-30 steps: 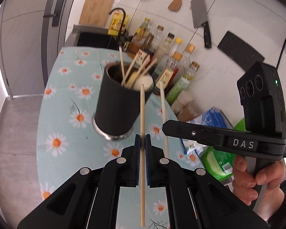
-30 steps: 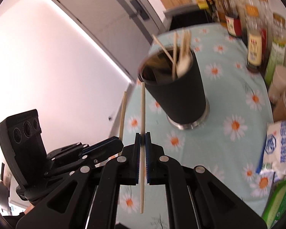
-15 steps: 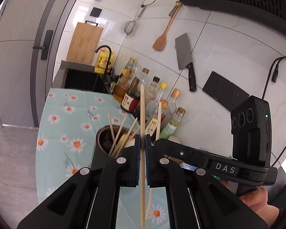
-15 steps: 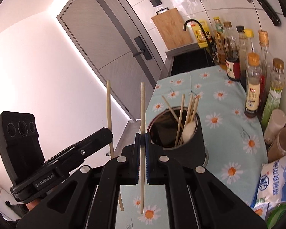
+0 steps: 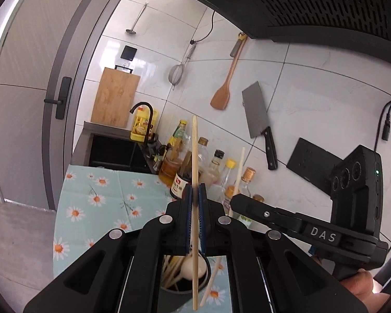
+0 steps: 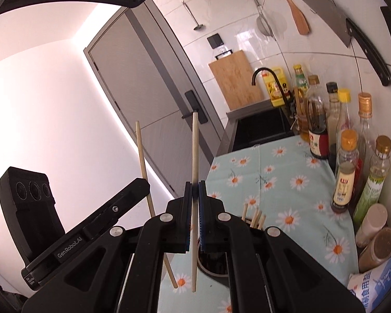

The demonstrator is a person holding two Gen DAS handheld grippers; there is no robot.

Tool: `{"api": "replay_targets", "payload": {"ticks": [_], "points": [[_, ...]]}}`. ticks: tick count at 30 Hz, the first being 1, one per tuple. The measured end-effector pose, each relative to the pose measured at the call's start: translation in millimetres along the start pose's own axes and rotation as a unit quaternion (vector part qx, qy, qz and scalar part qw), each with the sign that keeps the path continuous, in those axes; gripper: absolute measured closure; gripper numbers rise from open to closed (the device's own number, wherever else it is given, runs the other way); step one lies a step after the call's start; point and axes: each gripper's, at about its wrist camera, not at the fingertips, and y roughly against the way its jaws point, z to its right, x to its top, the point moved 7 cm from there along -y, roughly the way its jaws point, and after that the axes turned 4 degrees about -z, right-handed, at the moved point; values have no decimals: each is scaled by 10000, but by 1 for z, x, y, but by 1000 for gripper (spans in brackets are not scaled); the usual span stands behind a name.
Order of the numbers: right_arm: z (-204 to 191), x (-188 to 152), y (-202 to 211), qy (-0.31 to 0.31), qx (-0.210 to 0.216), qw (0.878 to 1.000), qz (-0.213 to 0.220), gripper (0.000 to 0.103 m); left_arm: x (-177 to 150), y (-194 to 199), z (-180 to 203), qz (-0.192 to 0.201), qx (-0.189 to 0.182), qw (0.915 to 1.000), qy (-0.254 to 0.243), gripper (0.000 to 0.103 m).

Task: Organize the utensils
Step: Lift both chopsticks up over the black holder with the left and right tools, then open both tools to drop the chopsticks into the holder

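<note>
Two black two-finger grippers, left (image 5: 195, 195) and right (image 6: 195, 193), each clamped on one pale wooden chopstick (image 5: 194, 156) (image 6: 194, 156), dark utensil cup (image 5: 185, 284) below mostly hidden.

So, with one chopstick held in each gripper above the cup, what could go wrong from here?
1. Each chopstick is pinched only at its middle, so it may swing or slip out.
2. The black cup already holds several sticks, so a lowered tip could catch on them and stay outside.
3. The grippers are close side by side, so they might knock together, or tip the bottles nearby.
</note>
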Motion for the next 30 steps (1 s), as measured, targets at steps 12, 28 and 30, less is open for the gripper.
{"api": "replay_targets", "payload": {"ticks": [12, 28, 30], "points": [[19, 21, -17, -78, -144, 9992, 354, 97, 15, -32, -25, 316, 144, 9994, 56, 99], [45, -11, -55, -142, -474, 9988, -18, 97, -19, -70, -37, -203, 101, 9997, -27, 99], [47, -14, -58, -174, -476, 9987, -65, 97, -23, -71, -37, -247, 90, 9996, -47, 99]]}}
